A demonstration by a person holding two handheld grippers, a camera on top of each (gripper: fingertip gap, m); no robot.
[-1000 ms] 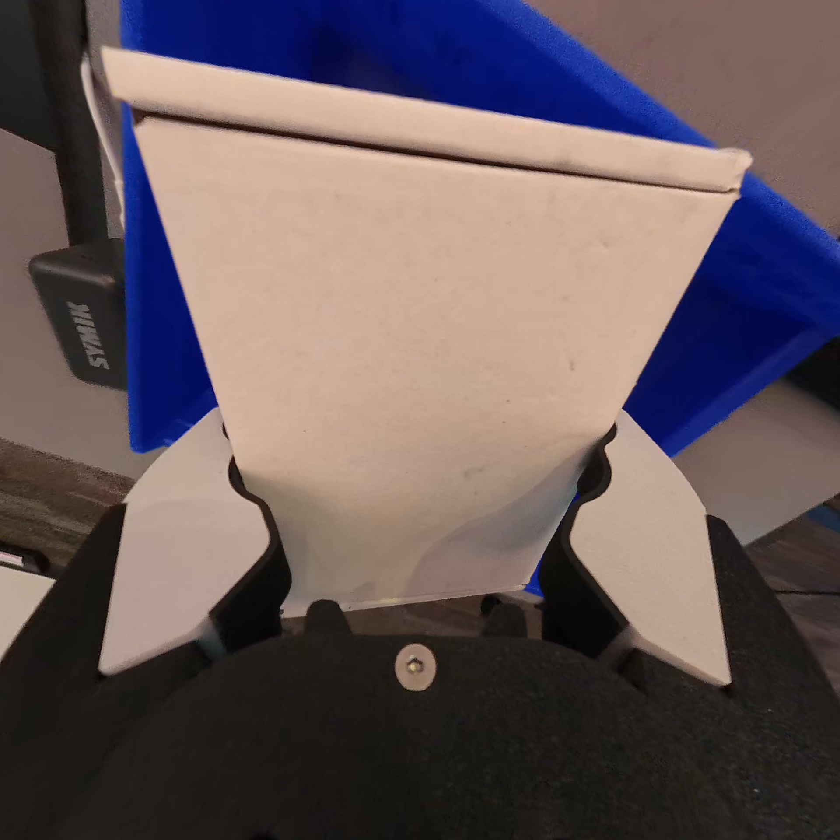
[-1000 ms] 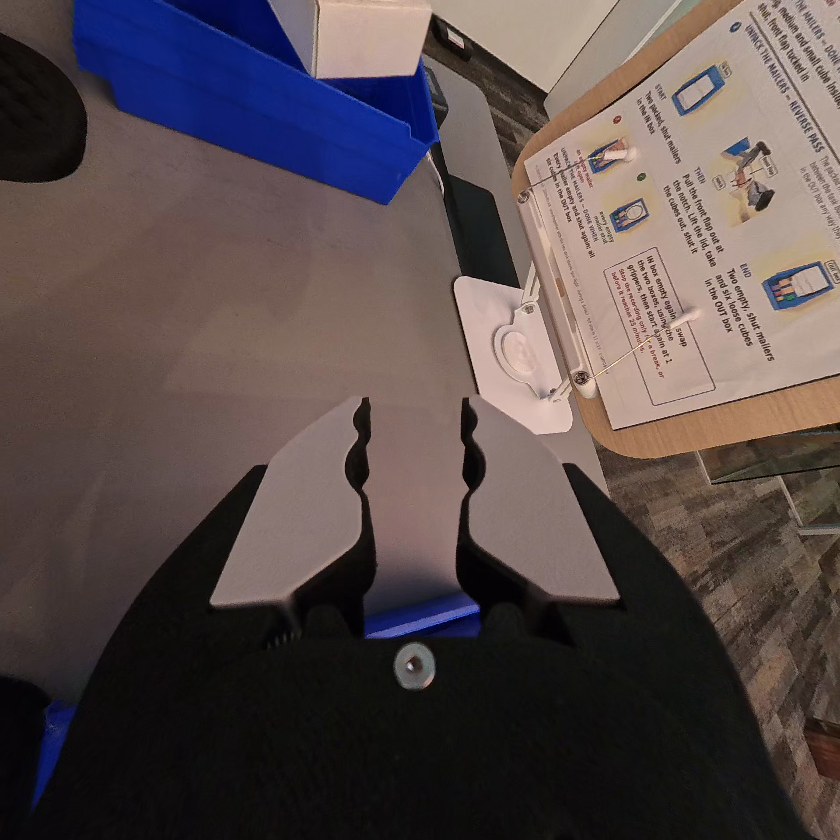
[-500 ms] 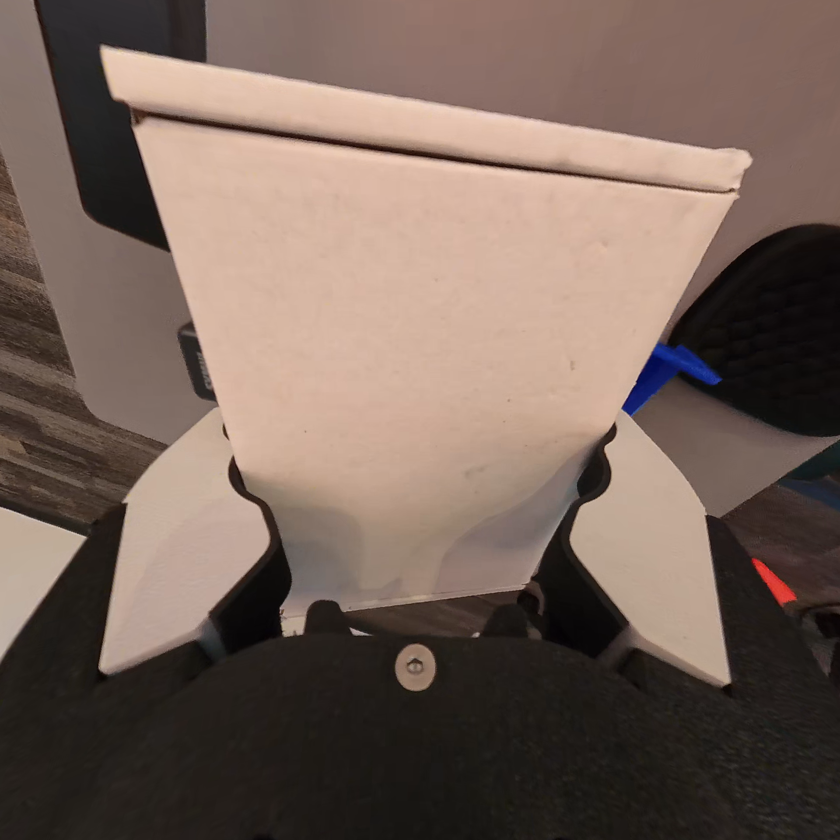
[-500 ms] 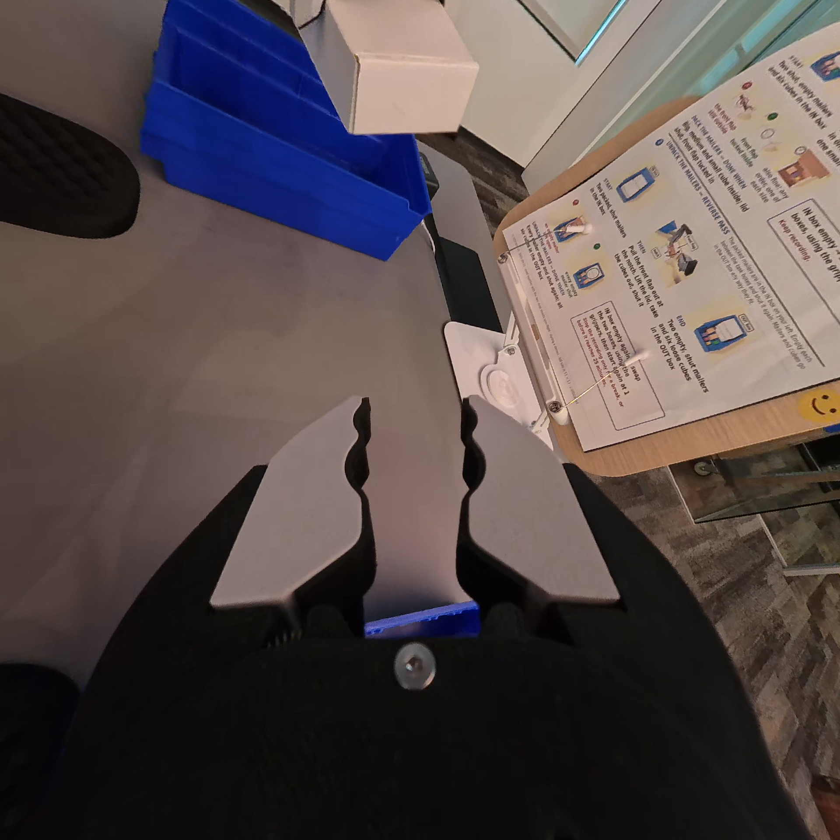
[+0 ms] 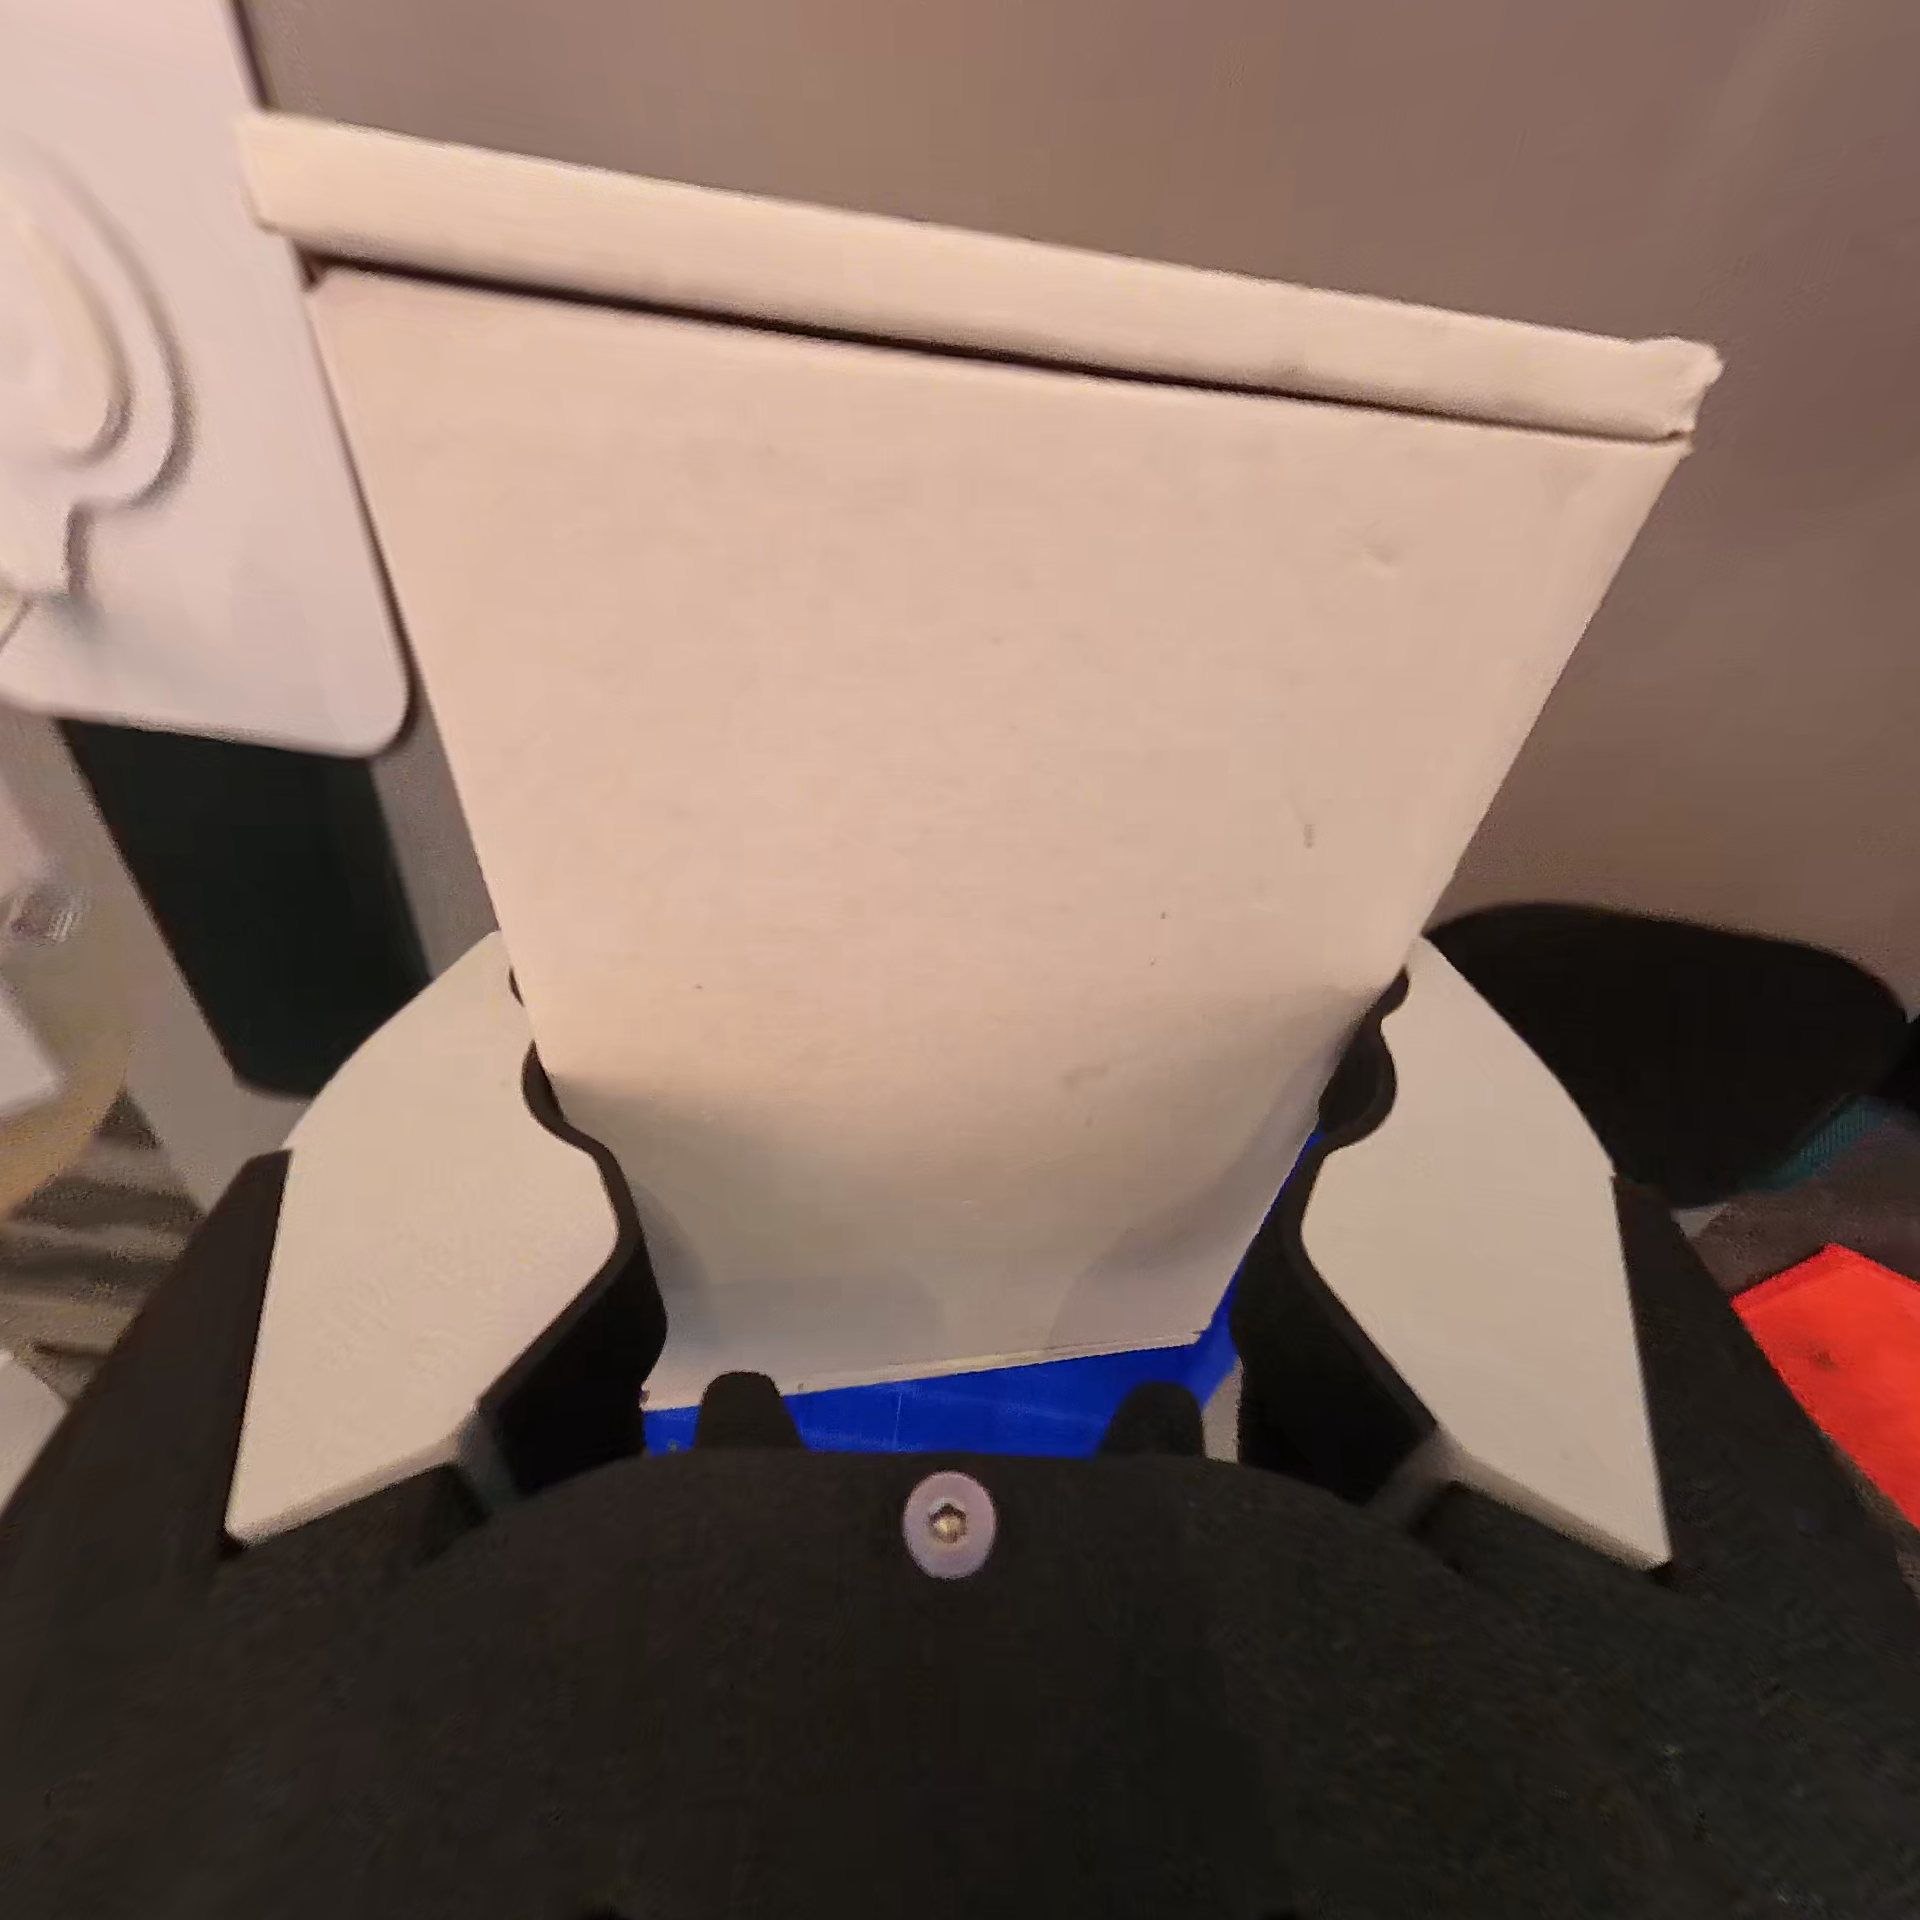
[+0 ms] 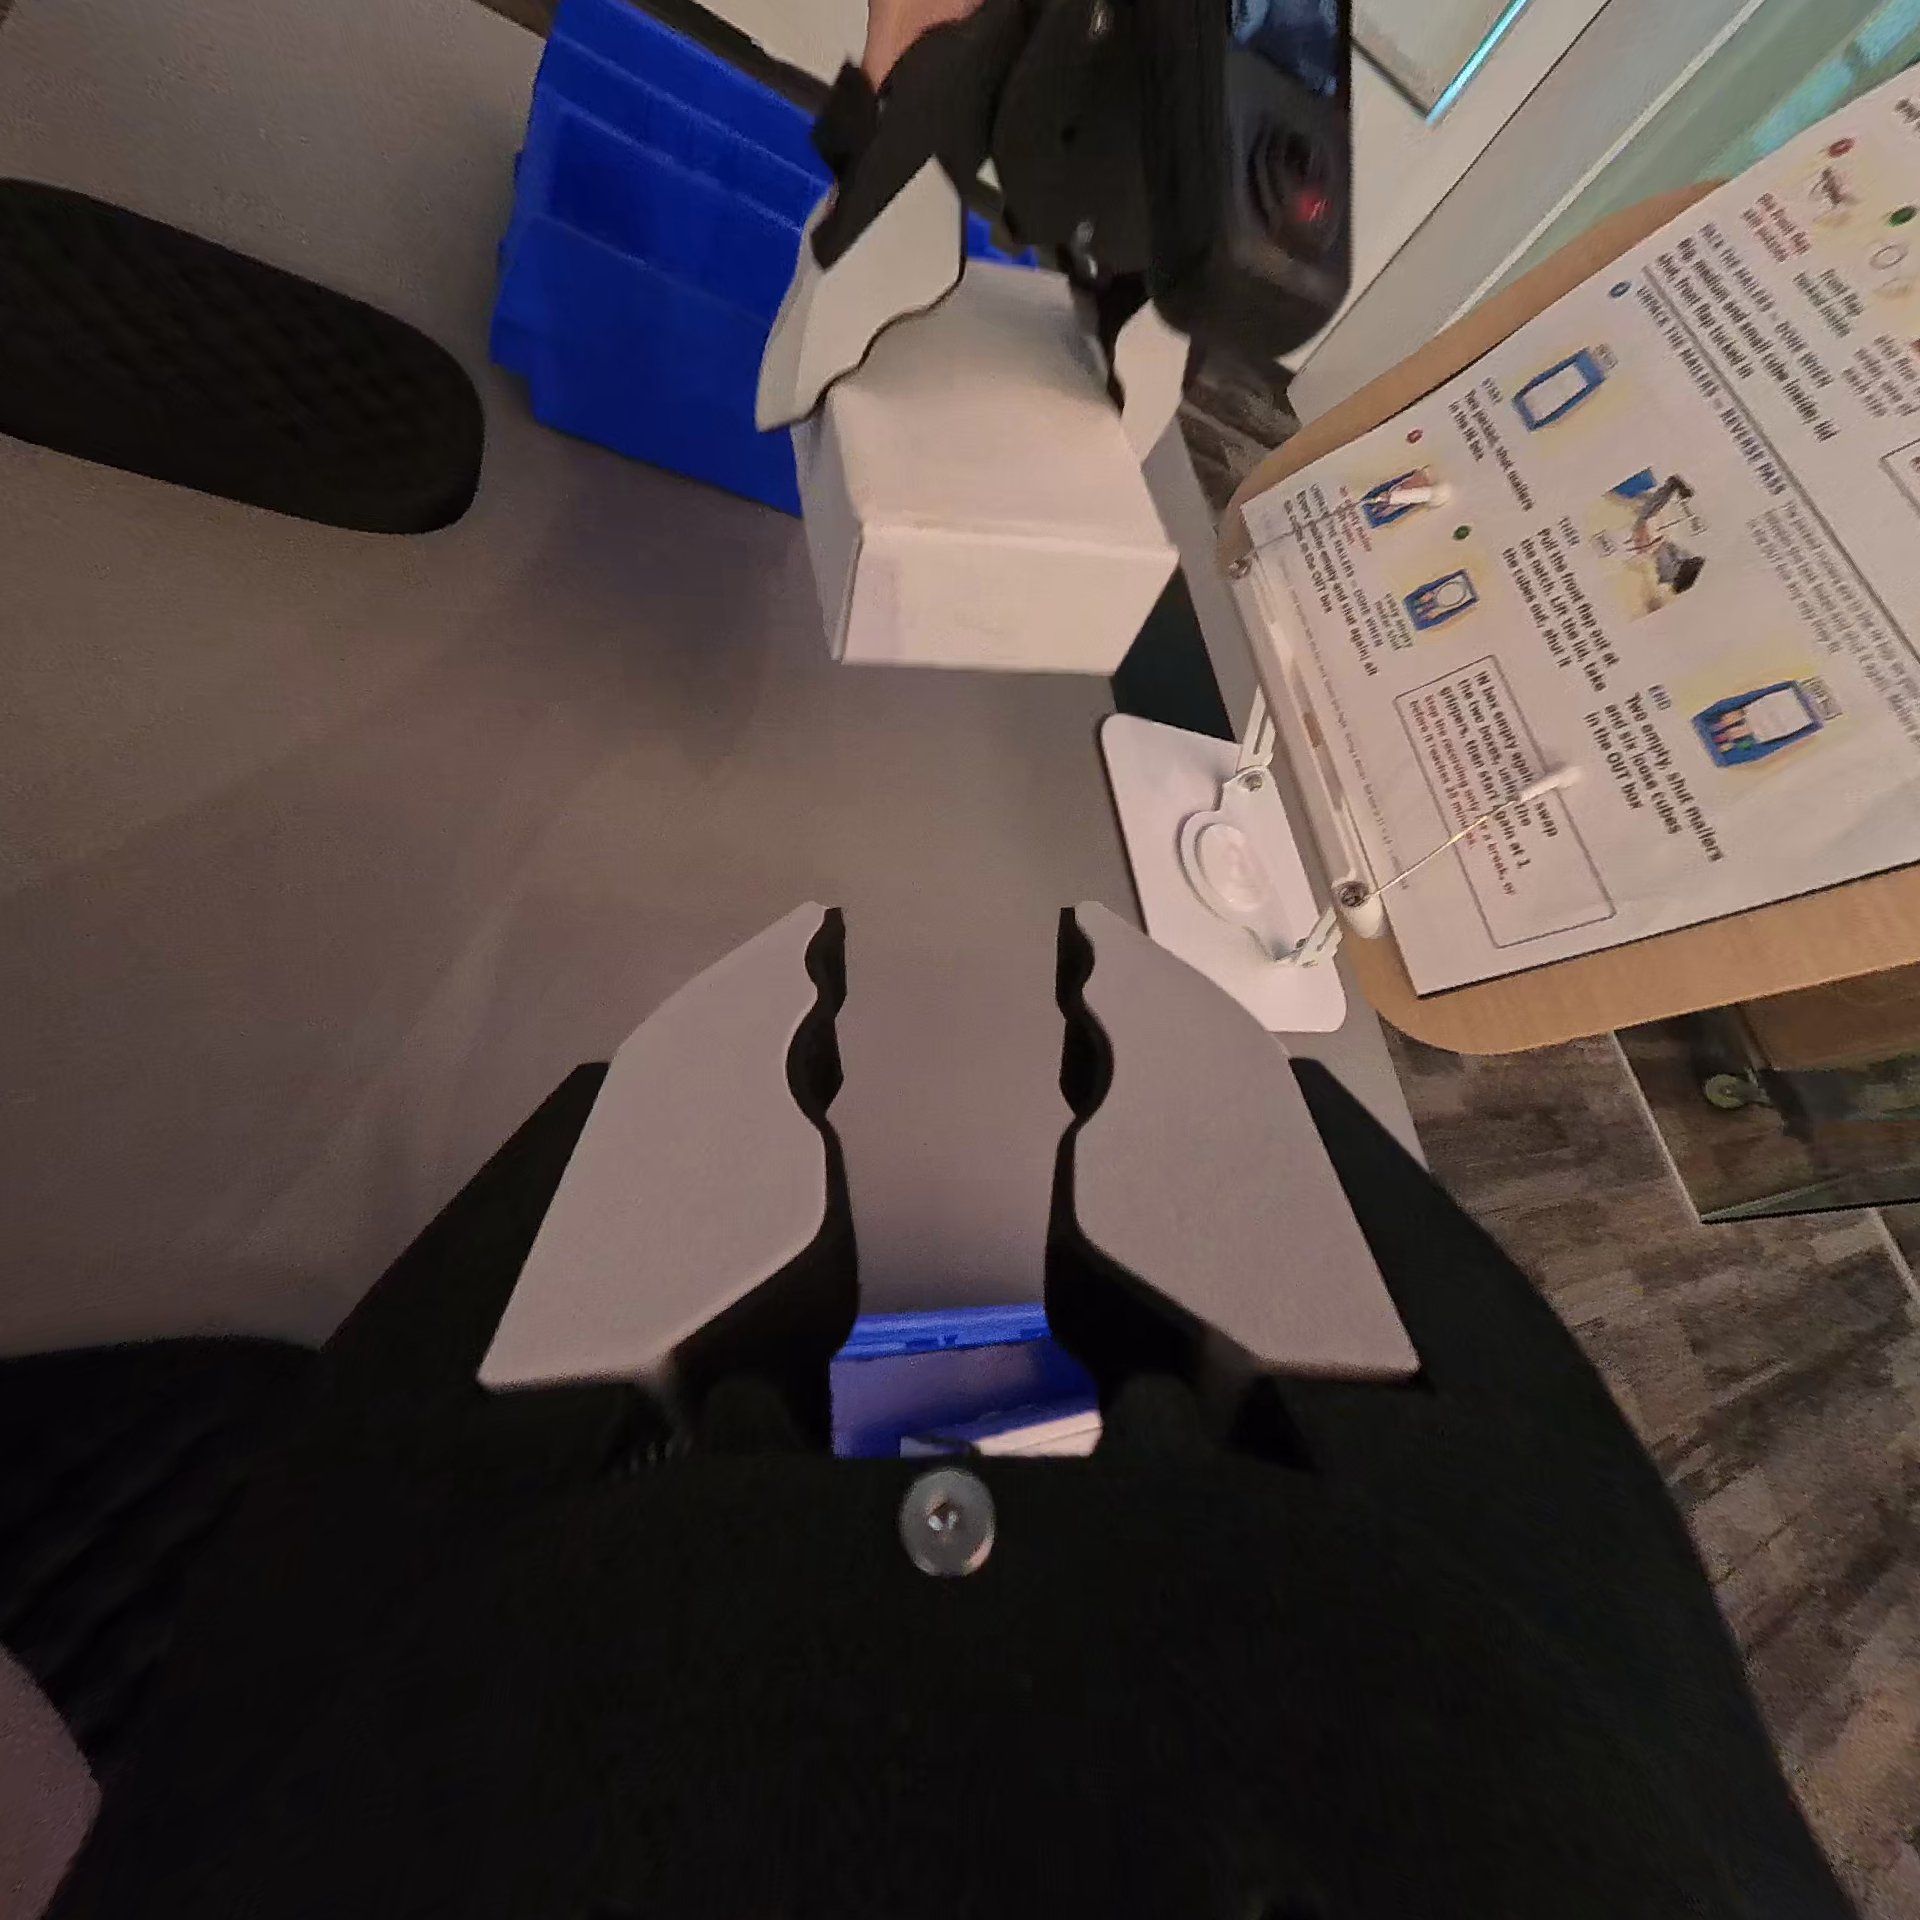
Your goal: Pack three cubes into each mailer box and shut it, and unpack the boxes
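My left gripper (image 5: 961,956) is shut on a closed white mailer box (image 5: 935,727), gripping its two sides, lid edge at the far end. In the right wrist view the same left gripper (image 6: 956,431) holds the box (image 6: 987,540) in the air over the grey table (image 6: 416,831), in front of a blue bin (image 6: 644,291). My right gripper (image 6: 951,920) is open and empty, a little above the table, with the held box ahead of it. No cubes are visible.
A black textured pad (image 6: 208,364) lies at the left. A white stand base (image 6: 1216,852) carries a wooden board with an instruction sheet (image 6: 1610,623) at the right table edge. Another blue bin (image 6: 935,1351) sits under my right gripper. Something red (image 5: 1839,1371) lies low right. Across from one pair of fingers to the other is roughly 25 centimetres.
My left gripper has carried the mailer box away from over the far blue bin and out toward my right gripper. The right gripper has stayed open and has barely moved.
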